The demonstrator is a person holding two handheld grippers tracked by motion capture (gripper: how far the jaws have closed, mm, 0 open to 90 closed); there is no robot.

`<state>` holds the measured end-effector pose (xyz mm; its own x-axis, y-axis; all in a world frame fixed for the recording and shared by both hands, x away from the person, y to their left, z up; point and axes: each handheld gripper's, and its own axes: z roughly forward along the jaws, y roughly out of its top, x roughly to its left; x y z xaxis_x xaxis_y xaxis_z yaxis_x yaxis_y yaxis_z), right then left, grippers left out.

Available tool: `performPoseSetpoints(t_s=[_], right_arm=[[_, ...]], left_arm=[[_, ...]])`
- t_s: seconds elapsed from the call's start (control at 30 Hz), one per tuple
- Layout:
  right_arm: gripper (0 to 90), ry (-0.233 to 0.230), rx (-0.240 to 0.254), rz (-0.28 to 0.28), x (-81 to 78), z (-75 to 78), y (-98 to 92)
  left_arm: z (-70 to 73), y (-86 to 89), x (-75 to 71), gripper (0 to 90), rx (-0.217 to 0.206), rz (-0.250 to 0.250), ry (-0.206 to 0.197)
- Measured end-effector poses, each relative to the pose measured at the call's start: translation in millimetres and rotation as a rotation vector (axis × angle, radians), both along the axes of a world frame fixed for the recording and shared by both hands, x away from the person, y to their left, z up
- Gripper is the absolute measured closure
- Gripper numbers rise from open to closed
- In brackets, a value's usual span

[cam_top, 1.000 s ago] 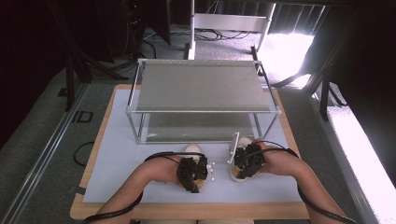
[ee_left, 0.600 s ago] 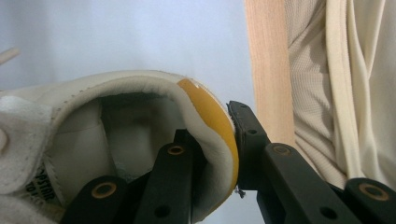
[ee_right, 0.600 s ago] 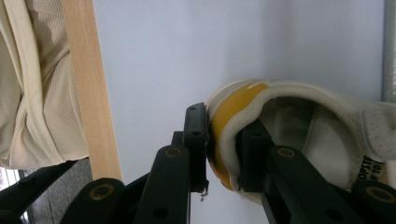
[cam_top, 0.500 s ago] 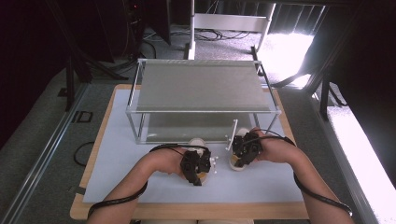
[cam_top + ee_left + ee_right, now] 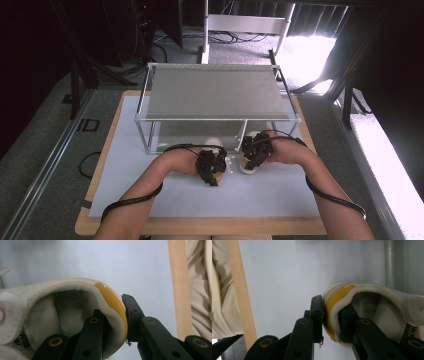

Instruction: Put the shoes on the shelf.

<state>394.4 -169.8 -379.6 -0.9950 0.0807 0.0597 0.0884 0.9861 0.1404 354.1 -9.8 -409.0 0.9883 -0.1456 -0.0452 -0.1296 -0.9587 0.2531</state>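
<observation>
Two cream sneakers with orange heel tabs lie side by side on the white mat, toes pointing under the metal rack (image 5: 215,92). My left gripper (image 5: 210,169) is shut on the heel collar of the left sneaker (image 5: 214,144). In the left gripper view, one jaw sits inside the left sneaker (image 5: 37,297) and the other presses the orange tab, as the left gripper (image 5: 113,308) pinches it. My right gripper (image 5: 255,155) is shut the same way on the right sneaker (image 5: 250,137). The right gripper view shows this gripper (image 5: 332,306) clamping the right sneaker (image 5: 392,300) at the heel.
The rack has a grey top shelf and thin metal legs; one leg (image 5: 390,262) stands just beside the right sneaker. The white mat (image 5: 280,195) covers a wooden table whose front edge (image 5: 200,226) lies near the person. Dark floor and cables surround the table.
Both hands have pushed forward toward the rack, carrying the sneakers along. The toes now reach under the rack's front rail.
</observation>
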Motion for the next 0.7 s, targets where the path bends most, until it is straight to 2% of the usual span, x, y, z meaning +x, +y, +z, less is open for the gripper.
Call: performPoseSetpoints(t_s=[0.13,0.2,0.3,0.43,0.5,0.63,0.7], right_arm=[[76.6,-0.017,0.008,0.006,7.1,0.9,4.2],[76.5,-0.019,0.004,0.002,10.2,1.1,5.9],[76.4,-0.023,0.001,-0.003,15.8,1.3,8.4],[76.3,-0.040,0.001,-0.003,21.8,0.0,11.3],[76.1,-0.058,0.004,0.003,24.0,-1.7,12.6],[76.1,-0.082,0.024,-0.005,28.3,-5.0,13.4],[74.9,-0.105,0.032,0.002,28.7,-5.7,13.4]], left_arm=[[-3.7,-2.6,3.7,79.1,0.000,-0.016,-0.004],[-6.0,-4.8,6.0,79.1,0.005,-0.042,-0.015],[-8.1,-5.6,9.1,79.1,-0.001,-0.030,-0.013],[-6.7,-5.3,19.1,79.0,-0.006,-0.040,-0.040],[-5.9,-5.0,24.9,78.9,-0.018,-0.033,-0.044],[-8.2,-5.6,34.5,78.9,-0.047,-0.063,-0.084],[-10.2,-6.0,37.4,78.8,-0.067,-0.038,-0.087]])
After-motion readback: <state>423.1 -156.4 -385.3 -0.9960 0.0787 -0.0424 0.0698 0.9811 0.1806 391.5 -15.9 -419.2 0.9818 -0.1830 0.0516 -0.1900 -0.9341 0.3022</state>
